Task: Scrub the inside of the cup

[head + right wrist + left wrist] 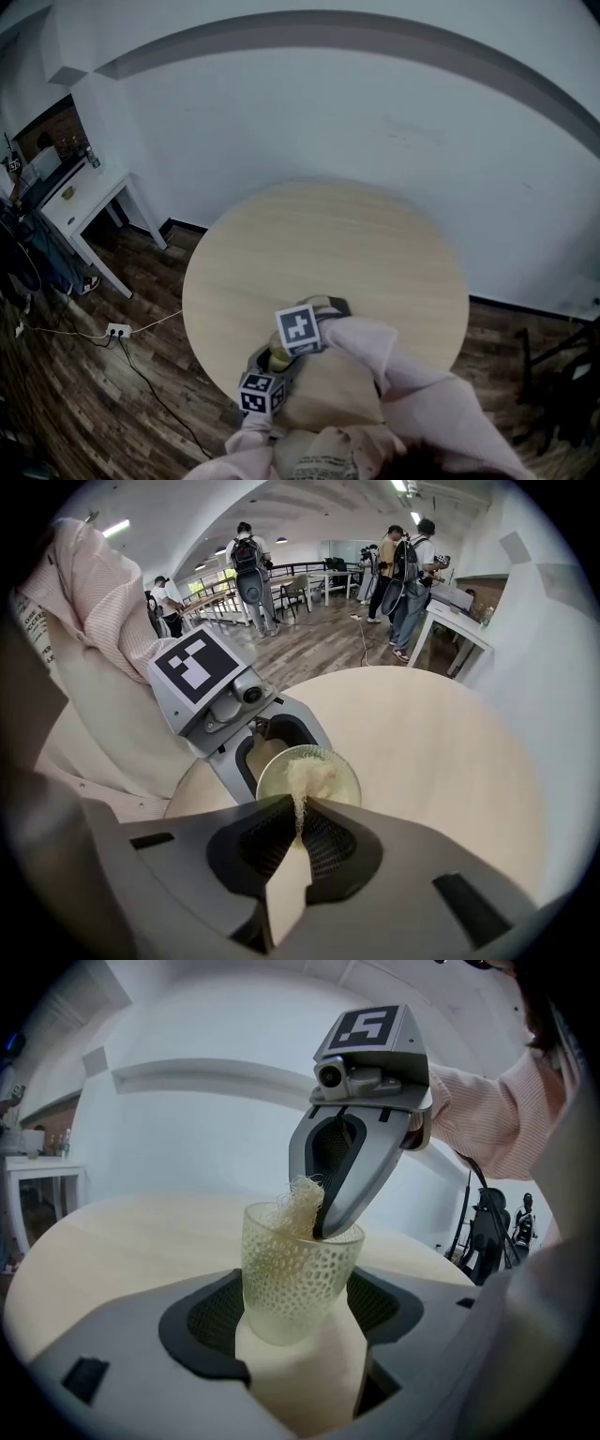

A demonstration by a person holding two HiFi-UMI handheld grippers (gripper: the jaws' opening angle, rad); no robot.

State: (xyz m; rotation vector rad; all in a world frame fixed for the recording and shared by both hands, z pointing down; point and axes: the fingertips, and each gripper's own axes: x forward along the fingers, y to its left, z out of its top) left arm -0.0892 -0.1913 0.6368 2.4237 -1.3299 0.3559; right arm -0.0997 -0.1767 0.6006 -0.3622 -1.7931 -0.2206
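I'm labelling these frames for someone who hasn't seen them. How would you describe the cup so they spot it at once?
Find the round wooden table; at its near edge two grippers meet. The cup stands upright, clamped between the left gripper's jaws, while the right gripper pokes a pale fibrous scrubber into its mouth. It alone is translucent, pale yellow with honeycomb dimples.

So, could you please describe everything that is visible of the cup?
The cup is a translucent, pale yellowish tumbler, seemingly plastic, with a dimpled honeycomb wall, narrowing toward its base. It stands upright, clamped between the tongs of the left gripper, over the round wooden table. The right gripper pinches a pale fibrous scrubber that dips into its open mouth. Whether its base touches the table is unclear.
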